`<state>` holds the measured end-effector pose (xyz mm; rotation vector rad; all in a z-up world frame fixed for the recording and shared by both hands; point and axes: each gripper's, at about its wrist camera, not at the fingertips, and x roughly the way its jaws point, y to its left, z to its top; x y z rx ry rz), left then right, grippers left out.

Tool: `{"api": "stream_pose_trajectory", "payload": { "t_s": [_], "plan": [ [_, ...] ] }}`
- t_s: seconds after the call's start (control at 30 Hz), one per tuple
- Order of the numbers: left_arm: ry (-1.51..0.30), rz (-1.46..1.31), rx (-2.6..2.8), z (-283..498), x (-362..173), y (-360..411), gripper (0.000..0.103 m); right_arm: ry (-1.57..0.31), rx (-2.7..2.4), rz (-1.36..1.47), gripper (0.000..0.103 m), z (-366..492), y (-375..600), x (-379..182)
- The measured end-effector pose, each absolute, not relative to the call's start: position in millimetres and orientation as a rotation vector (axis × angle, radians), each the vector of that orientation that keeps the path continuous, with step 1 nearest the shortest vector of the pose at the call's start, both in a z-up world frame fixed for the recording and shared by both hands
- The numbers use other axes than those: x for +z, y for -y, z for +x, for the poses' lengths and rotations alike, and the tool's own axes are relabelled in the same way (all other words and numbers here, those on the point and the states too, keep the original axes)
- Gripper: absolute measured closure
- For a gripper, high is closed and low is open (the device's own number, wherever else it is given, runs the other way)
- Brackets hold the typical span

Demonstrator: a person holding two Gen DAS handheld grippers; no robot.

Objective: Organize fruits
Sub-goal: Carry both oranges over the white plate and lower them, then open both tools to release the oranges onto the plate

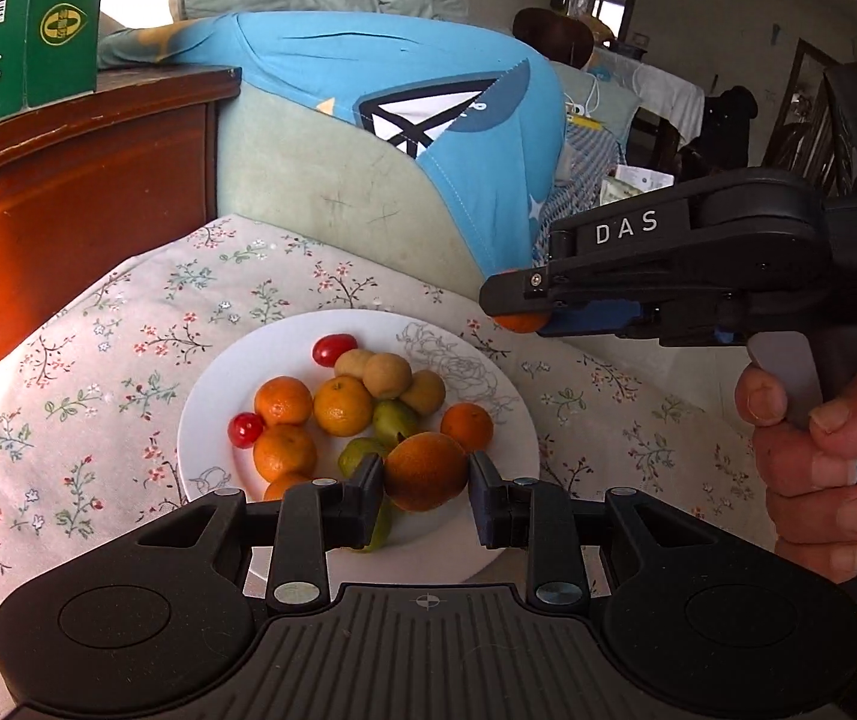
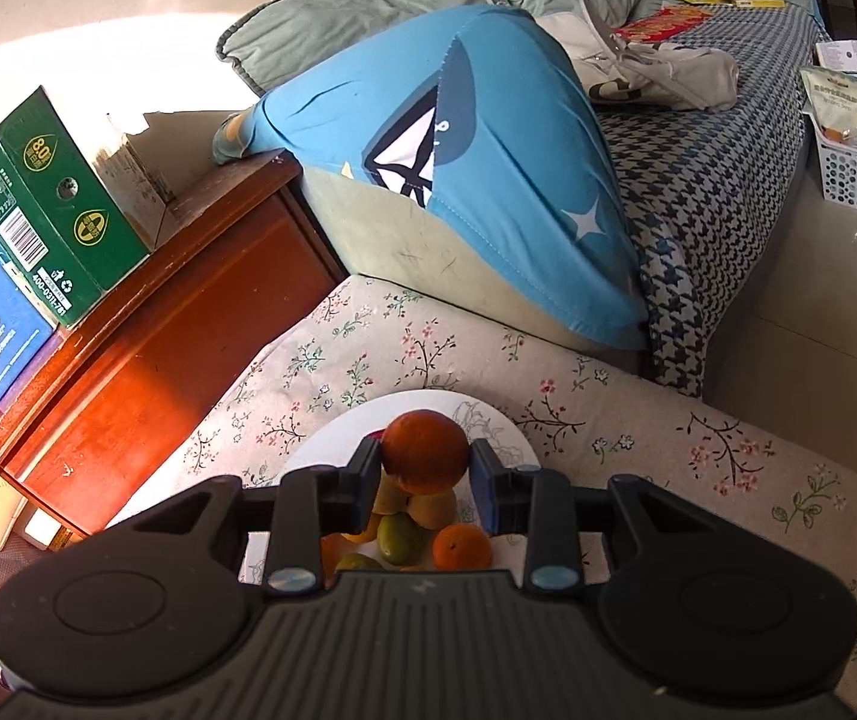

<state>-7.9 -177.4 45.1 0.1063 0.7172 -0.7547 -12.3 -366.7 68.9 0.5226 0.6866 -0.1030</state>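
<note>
One tangerine (image 1: 425, 471) sat clamped between the pads of the left hand-held gripper (image 1: 425, 489) above the white plate (image 1: 506, 420) of fruit. A second tangerine (image 2: 424, 451) was pinched in the right hand-held gripper (image 2: 425, 480), just over the plate's far rim on the floral cloth (image 2: 638, 438).

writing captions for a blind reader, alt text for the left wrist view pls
The left gripper holds an orange above a white plate of fruit on a flowered cloth; the right gripper beside it grips another.
</note>
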Motion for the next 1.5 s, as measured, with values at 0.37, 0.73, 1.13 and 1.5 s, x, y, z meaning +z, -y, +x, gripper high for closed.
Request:
{"api": "stream_pose_trajectory", "payload": {
  "t_s": [0.37, 0.73, 1.13, 1.5],
  "plan": [
    [-0.717, 0.162, -0.768, -8, 31, 198, 0.075, -0.732, -0.104, 0.563, 0.071, 15, 379, 44],
    [-0.723, 0.159, -0.751, -4, 28, 201, 0.072, -0.763, -0.092, 0.594, 0.062, 29, 380, 31],
    [-0.704, 0.174, -0.672, -14, 47, 195, 0.015, -0.713, -0.131, 0.577, 0.029, 14, 378, 55],
    [-0.739, 0.183, -0.621, -26, 67, 184, 0.008, -0.685, -0.22, 0.539, 0.012, -17, 367, 89]
  ]
}}
